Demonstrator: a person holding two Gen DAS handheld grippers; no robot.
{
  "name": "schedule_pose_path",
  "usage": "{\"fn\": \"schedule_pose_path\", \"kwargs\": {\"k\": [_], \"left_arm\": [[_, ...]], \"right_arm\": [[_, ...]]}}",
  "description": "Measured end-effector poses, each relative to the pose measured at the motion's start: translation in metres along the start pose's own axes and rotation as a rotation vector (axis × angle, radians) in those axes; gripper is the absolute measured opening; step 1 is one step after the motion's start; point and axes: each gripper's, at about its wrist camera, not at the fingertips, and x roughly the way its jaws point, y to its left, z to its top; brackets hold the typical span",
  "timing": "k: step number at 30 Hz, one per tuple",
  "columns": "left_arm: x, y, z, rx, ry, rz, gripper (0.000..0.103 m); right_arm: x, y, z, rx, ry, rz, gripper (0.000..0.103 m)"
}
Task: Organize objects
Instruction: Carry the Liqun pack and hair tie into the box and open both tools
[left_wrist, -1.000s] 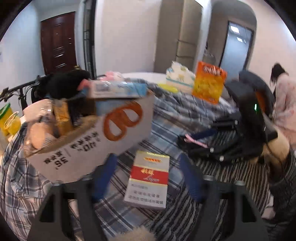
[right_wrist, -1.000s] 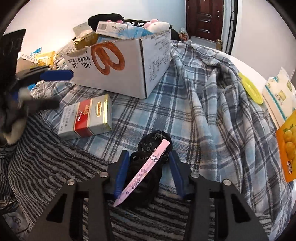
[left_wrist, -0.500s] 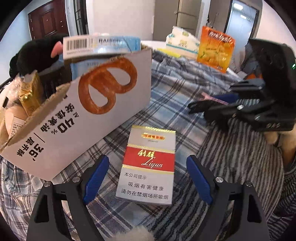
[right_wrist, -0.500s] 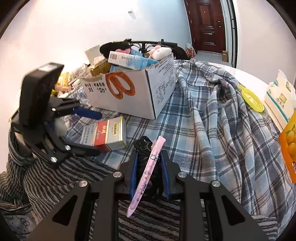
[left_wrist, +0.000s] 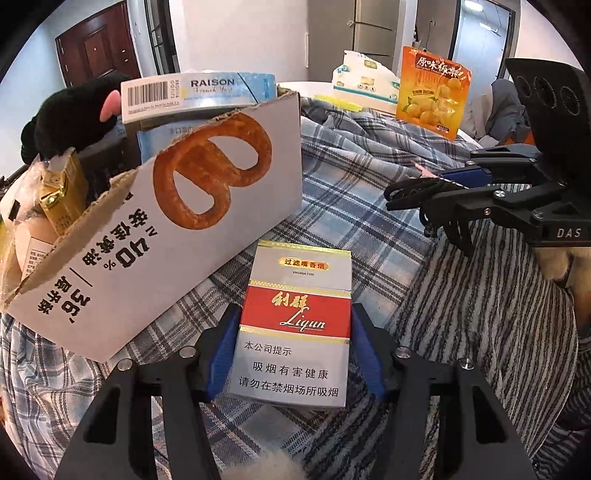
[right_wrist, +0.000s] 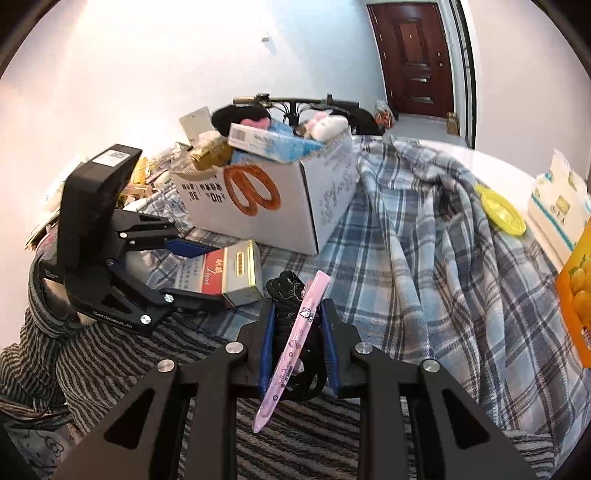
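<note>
Closing left tool (left_wrist: 295, 350) on "Liqun" pack (left_wrist: 295, 325) | carton (left_wrist: 207, 107): "RAISON"

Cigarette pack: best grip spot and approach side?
Take the cigarette pack across its two long narrow sides, coming from its near short end. It lies flat on the plaid cloth, long sides clear. The left gripper is closing there now.

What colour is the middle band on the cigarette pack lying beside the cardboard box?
Red, on the silver-grey cigarette pack; left wrist view shows it best.
</note>
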Motion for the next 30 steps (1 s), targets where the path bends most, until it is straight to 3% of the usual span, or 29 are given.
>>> {"fn": "schedule_pose_path", "kwargs": {"k": [9, 15, 21, 26, 30], "left_arm": [[-0.007, 0.0, -0.001, 0.004, -0.029, 0.014, 0.061], [-0.02, 0.005, 0.0, -0.024, -0.087, -0.023, 0.061], [-0.048, 0.015, 0.001, -0.058, -0.22, -0.053, 0.061], [-0.071, 0.038, 0.004, -0.152, -0.332, -0.134, 0.061], [-0.115, 0.068, -0.007, -0.265, -0.563, -0.163, 0.061]], "right_arm": [[-0.016, 0.037, 0.042, -0.086, -0.146, 0.011, 0.023], [-0.029, 0.071, 0.082, -0.145, -0.264, -0.007, 0.023], [-0.036, 0.071, 0.13, -0.122, -0.409, -0.082, 0.023], [-0.001, 0.035, 0.145, -0.033, -0.408, -0.089, 0.023], [0.029, 0.001, 0.135, 0.081, -0.408, 0.004, 0.023]]}}
